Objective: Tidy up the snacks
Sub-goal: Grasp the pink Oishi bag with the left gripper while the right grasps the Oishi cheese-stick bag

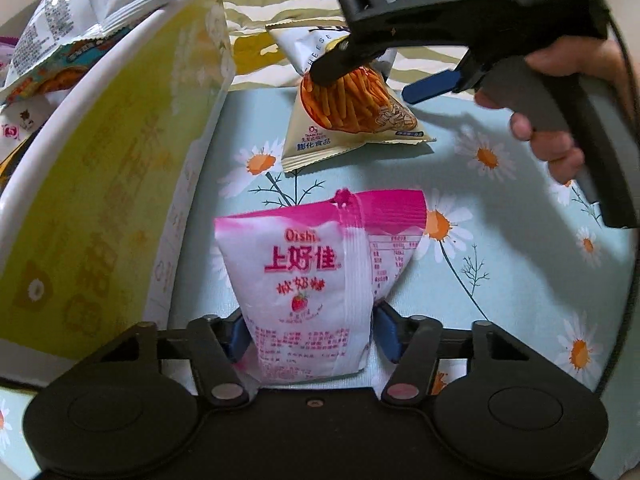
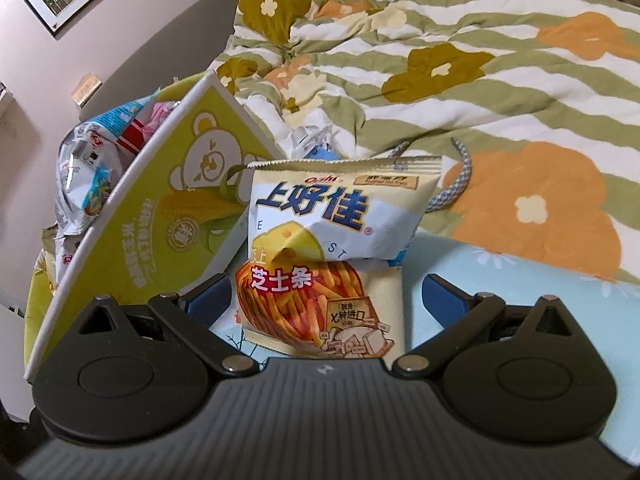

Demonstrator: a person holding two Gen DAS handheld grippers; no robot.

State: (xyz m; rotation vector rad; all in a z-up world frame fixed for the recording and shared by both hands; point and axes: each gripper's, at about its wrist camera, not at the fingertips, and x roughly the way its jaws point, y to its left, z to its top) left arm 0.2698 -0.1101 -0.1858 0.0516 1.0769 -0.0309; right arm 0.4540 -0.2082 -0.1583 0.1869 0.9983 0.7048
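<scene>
A pink and white strawberry snack bag [image 1: 304,280] lies on the daisy-print sheet [image 1: 500,280]. My left gripper [image 1: 308,336] is shut on its lower end, with a blue pad against each side. Beyond it a cream cheese-stick bag [image 1: 352,120] lies crumpled. My right gripper [image 1: 364,84] hangs over that bag, one black finger at its top and the other blue-padded finger out to the right. In the right wrist view the cheese-stick bag [image 2: 328,264] sits between the pads of the right gripper [image 2: 328,300], which is open with a gap on both sides.
A yellow-green carton [image 1: 100,180] [image 2: 168,216] stands tilted at the left, heaped with several snack bags [image 1: 80,12] [image 2: 92,160]. A person's hand [image 1: 560,120] holds the right gripper's handle. A green-striped quilt with orange flowers [image 2: 480,100] is bunched behind, with a checked strap [image 2: 460,176] on it.
</scene>
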